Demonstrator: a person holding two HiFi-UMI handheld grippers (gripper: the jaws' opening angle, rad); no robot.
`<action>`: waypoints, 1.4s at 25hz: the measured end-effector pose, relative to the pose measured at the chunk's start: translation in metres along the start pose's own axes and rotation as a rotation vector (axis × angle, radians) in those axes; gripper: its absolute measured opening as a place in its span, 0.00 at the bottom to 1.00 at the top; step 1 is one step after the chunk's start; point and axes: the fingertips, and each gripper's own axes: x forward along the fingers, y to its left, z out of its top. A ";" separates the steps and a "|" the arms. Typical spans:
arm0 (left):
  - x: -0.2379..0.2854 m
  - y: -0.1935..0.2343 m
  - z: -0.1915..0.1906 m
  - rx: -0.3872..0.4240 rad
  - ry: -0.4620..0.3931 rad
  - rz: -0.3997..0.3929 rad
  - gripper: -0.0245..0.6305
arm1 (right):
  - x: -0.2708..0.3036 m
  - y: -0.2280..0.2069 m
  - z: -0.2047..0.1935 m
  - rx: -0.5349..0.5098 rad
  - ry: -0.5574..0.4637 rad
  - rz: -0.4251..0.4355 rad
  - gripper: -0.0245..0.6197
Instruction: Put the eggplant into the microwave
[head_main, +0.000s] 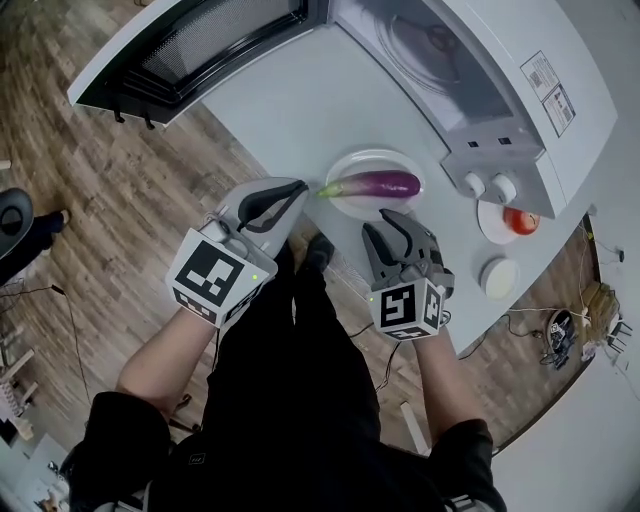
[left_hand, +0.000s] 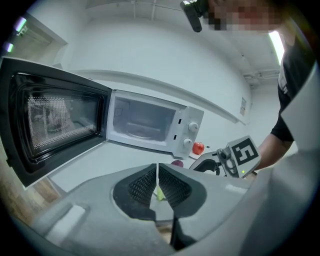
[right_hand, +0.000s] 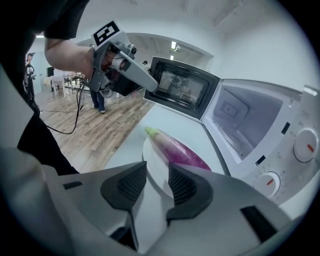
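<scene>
Standing at a pale table (head_main: 290, 110) with a gripper in each hand; holding the left gripper (head_main: 298, 187) low over the table's near edge, jaws pressed together tip against tip and pinching nothing, only a sliver of green stem showing beyond them in the left gripper view; holding the right gripper (head_main: 392, 218) tilted downward with its jaws spread wide, hovering just short of the white plate (head_main: 345, 165), its rim showing through the gap, pads touching neither plate nor vegetable; looking down at the eggplant (head_main: 372, 184) lying lengthwise on that plate, purple body toward the right gripper, green stem end pointing toward the left one, outside and just in front of the microwave (head_main: 500, 90); facing the microwave door (head_main: 190, 50) swung fully open, the glass turntable showing in the bare cavity; noting a red tomato (head_main: 519, 220) sitting on a small saucer (head_main: 492, 222) beside the microwave's knobs, with a white round disc (head_main: 499, 277) nearby on the table.
</scene>
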 end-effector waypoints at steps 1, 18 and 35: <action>-0.001 -0.002 0.000 0.004 0.001 0.008 0.07 | 0.001 0.002 -0.001 -0.013 0.002 0.001 0.26; -0.025 -0.018 -0.002 0.021 0.005 0.005 0.07 | 0.018 0.004 -0.013 -0.206 0.088 -0.103 0.26; -0.058 -0.005 -0.033 0.000 0.036 -0.001 0.07 | 0.041 -0.003 0.006 -0.346 0.153 -0.312 0.14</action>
